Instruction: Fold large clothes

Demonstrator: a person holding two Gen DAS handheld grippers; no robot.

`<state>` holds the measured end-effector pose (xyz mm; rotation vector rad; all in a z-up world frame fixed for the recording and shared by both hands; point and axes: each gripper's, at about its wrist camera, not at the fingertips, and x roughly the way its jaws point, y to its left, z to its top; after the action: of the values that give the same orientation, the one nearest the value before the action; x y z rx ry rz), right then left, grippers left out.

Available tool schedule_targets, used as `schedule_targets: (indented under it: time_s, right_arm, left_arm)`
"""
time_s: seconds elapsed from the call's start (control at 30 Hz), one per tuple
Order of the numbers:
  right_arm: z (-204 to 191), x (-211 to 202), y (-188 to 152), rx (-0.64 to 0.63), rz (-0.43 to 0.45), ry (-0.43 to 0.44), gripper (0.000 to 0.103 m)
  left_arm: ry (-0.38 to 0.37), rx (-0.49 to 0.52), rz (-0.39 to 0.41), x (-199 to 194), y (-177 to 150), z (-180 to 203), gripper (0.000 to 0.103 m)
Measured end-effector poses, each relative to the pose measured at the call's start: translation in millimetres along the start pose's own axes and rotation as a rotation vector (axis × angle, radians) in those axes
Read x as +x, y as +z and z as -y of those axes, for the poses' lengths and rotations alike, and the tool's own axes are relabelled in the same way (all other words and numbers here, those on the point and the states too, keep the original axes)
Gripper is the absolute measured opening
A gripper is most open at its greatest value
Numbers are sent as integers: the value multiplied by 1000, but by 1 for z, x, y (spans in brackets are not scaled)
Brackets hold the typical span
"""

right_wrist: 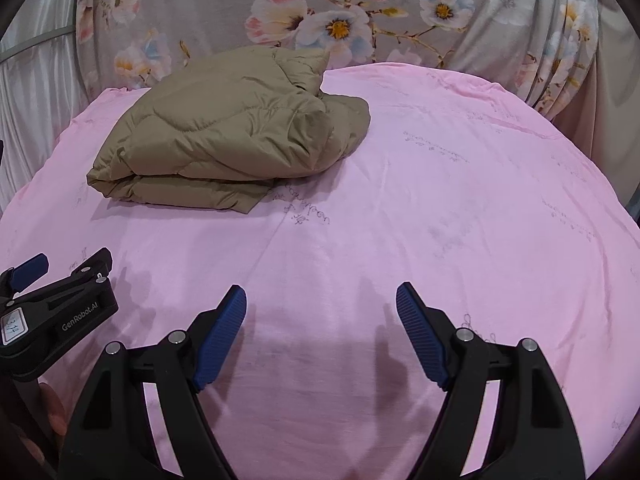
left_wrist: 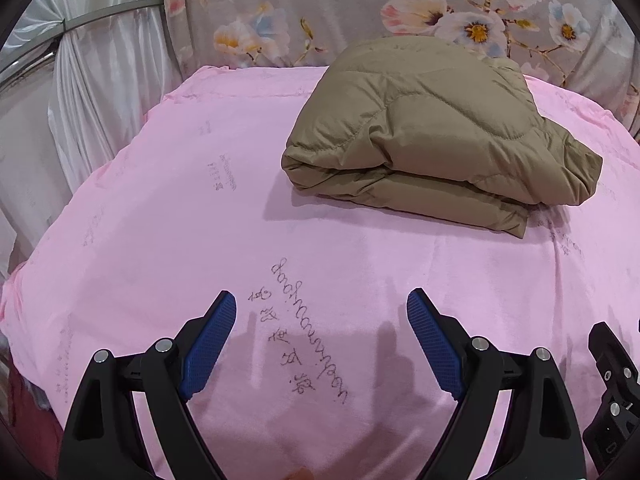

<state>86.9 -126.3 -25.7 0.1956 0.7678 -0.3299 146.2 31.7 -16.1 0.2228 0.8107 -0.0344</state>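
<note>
Left wrist view: the folded olive-brown quilted puffer jacket [left_wrist: 432,128] lies on the pink cloth-covered table [left_wrist: 160,220], well beyond both grippers. Left gripper [left_wrist: 321,304] and right gripper [right_wrist: 321,300] hang spread, gripping nothing.

The quilted khaki puffer jacket [left_wrist: 432,128] has smooth, faintly sheeny cloth. The soft pink bedsheet [left_wrist: 160,200] looks matt. The ribbed blue gripper pads [right_wrist: 222,340] sit on matt black plastic.
</note>
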Motion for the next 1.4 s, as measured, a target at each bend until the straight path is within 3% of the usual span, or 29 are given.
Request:
schedule_targets:
  time_s: [1.4]
  right_arm:
    - [-12, 0, -1, -54, 6, -19, 75]
  left_arm:
    - [3, 99, 35, -9, -4, 21, 86]
